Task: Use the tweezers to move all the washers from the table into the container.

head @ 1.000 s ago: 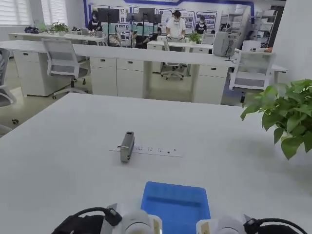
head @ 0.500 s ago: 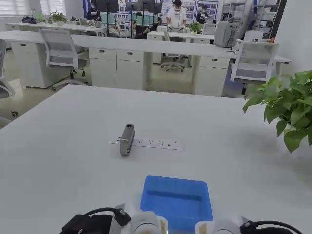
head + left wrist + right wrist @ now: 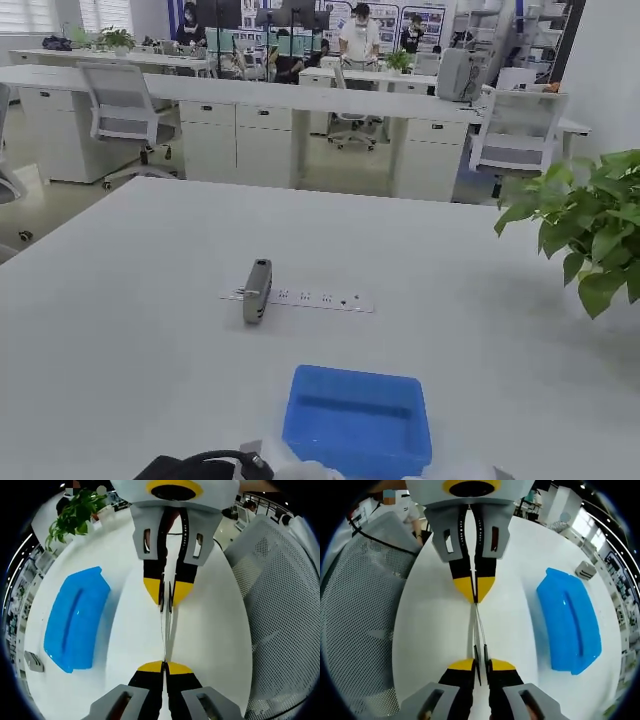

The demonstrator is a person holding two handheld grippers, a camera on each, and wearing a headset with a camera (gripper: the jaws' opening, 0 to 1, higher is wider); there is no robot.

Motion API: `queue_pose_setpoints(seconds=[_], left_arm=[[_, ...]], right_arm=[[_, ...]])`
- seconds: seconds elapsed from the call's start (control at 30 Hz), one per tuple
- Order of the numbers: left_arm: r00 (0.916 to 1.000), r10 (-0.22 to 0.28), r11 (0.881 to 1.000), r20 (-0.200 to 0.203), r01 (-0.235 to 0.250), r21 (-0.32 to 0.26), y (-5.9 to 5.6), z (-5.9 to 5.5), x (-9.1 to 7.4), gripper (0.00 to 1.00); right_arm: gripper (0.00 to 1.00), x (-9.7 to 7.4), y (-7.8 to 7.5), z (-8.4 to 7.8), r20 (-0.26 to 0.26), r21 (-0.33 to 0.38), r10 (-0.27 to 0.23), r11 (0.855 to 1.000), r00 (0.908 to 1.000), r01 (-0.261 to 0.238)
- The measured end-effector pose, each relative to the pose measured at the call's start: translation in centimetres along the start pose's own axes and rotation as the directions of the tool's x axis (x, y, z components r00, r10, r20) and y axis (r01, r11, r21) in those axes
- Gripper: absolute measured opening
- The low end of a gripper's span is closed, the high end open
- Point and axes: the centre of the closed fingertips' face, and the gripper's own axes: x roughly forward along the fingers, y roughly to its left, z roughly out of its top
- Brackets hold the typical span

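A blue container [image 3: 356, 420] sits on the white table [image 3: 150, 330] near the front edge; it also lies left in the left gripper view [image 3: 75, 620] and right in the right gripper view [image 3: 572, 622]. The two grippers face each other tip to tip over the table, just nearer than the container. Thin metal tweezers [image 3: 164, 630] span the gap between them. My left gripper [image 3: 164, 666] is shut on one end. My right gripper [image 3: 480, 664] is shut on the other end, where the two tweezer prongs [image 3: 478, 625] spread slightly.
A white power strip [image 3: 312, 299] with a grey adapter [image 3: 258, 291] lies mid-table beyond the container. A leafy plant [image 3: 590, 230] stands at the right. A mesh chair back [image 3: 280, 610] is close behind the grippers. Desks, chairs and people fill the background.
The white gripper bodies at the bottom edge of the head view have sunk almost out of the picture, back toward the person. The container and power strip have stayed put.
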Motion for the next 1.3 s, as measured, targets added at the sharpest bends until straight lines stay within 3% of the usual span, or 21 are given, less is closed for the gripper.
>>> queue_pose_setpoints(seconds=[0.17, 0.27, 0.4, 0.47, 0.6, 0.7, 0.73, 0.83, 0.87, 0.9, 0.93, 0.97, 1.0, 1.07, 1.13, 1.17, 1.23, 1.3], left_arm=[[1.0000, 0.002, 1.000, 0.000, -0.002, -0.010, -0.1, -0.1, 0.3, 0.00], [1.0000, 0.007, 1.000, 0.001, -0.007, 0.002, -0.1, 0.0, 0.3, 0.00], [1.0000, 0.003, 1.000, 0.003, -0.003, 0.007, -0.1, 0.0, 0.3, 0.00], [1.0000, 0.001, 1.000, 0.004, -0.001, 0.009, -0.1, 0.0, 0.3, 0.00], [0.9998, 0.006, 1.000, 0.020, -0.006, 0.016, -0.1, 0.0, 0.3, 0.00], [0.9996, 0.014, 1.000, 0.024, -0.013, -0.011, -0.1, 0.0, 0.3, 0.00], [0.9995, 0.022, 1.000, 0.021, -0.022, -0.022, -0.1, 0.0, 0.3, 0.00], [0.9989, 0.043, 0.998, 0.018, -0.042, -0.050, -0.1, 0.1, 0.3, 0.00], [0.9987, 0.047, 0.997, 0.021, -0.046, -0.068, -0.2, 0.1, 0.2, 0.00], [0.9983, 0.053, 0.996, 0.023, -0.051, -0.078, -0.1, 0.1, 0.2, 0.00], [0.9975, 0.064, 0.993, 0.029, -0.061, -0.104, -0.1, 0.1, 0.2, 0.00], [0.9972, 0.067, 0.993, 0.032, -0.064, -0.102, -0.1, 0.1, 0.2, 0.00], [0.9965, 0.076, 0.992, 0.036, -0.072, -0.107, -0.1, 0.1, 0.2, 0.01], [0.9923, 0.117, 0.983, 0.041, -0.110, -0.145, 0.4, -0.1, 0.0, 0.06], [0.9915, 0.121, 0.972, 0.047, -0.109, -0.209, 0.6, -0.2, -0.2, 0.12], [0.9902, 0.128, 0.965, 0.056, -0.111, -0.238, 0.7, -0.2, -0.3, 0.17], [0.9859, 0.141, 0.935, 0.089, -0.103, -0.339, 0.7, -0.4, -0.6, 0.26], [0.9772, 0.176, 0.903, 0.118, -0.113, -0.414, 0.9, -0.4, -1.1, 0.34]], right_arm=[[0.06, -0.3, 0.1, -0.3, -0.014, 0.016, -0.019, 1.000, 0.9997, 0.019], [0.10, -0.6, 0.2, -0.6, -0.001, 0.093, -0.020, 0.995, 0.9998, 0.020], [0.12, -2.1, -0.1, 0.0, 0.060, 0.160, -0.073, 0.985, 0.9956, 0.062], [0.14, -3.3, -0.1, 0.6, 0.105, 0.221, -0.106, 0.972, 0.9889, 0.081], [0.17, -5.3, -0.1, 0.6, 0.132, 0.346, -0.189, 0.929, 0.9730, 0.134], [0.23, -6.6, 0.2, 1.2, 0.193, 0.463, -0.250, 0.876, 0.9490, 0.136], [0.25, -7.3, 0.1, 1.5, 0.223, 0.520, -0.289, 0.843, 0.9310, 0.138], [0.34, -9.0, -0.1, 1.8, 0.250, 0.596, -0.385, 0.784, 0.8883, 0.173], [0.35, -9.6, -0.2, 1.8, 0.252, 0.624, -0.424, 0.758, 0.8700, 0.189], [0.37, -10.1, -0.2, 1.8, 0.253, 0.639, -0.443, 0.744, 0.8599, 0.195], [0.37, -10.5, -0.2, 1.5, 0.237, 0.666, -0.467, 0.717, 0.8518, 0.208], [0.38, -10.6, 0.1, 1.5, 0.239, 0.658, -0.461, 0.724, 0.8543, 0.207], [0.41, -10.7, 0.2, 1.5, 0.239, 0.658, -0.467, 0.723, 0.8514, 0.212], [0.46, -10.8, 0.6, 1.3, 0.222, 0.666, -0.474, 0.712, 0.8519, 0.223], [0.54, -11.1, 0.6, 0.9, 0.208, 0.679, -0.510, 0.689, 0.8346, 0.252], [0.58, -11.3, 0.4, 0.9, 0.208, 0.697, -0.531, 0.670, 0.8213, 0.257], [0.65, -11.7, 0.4, 1.2, 0.235, 0.755, -0.547, 0.623, 0.8032, 0.204], [0.69, -12.0, 0.2, 1.1, 0.235, 0.761, -0.560, 0.614, 0.7941, 0.208]])
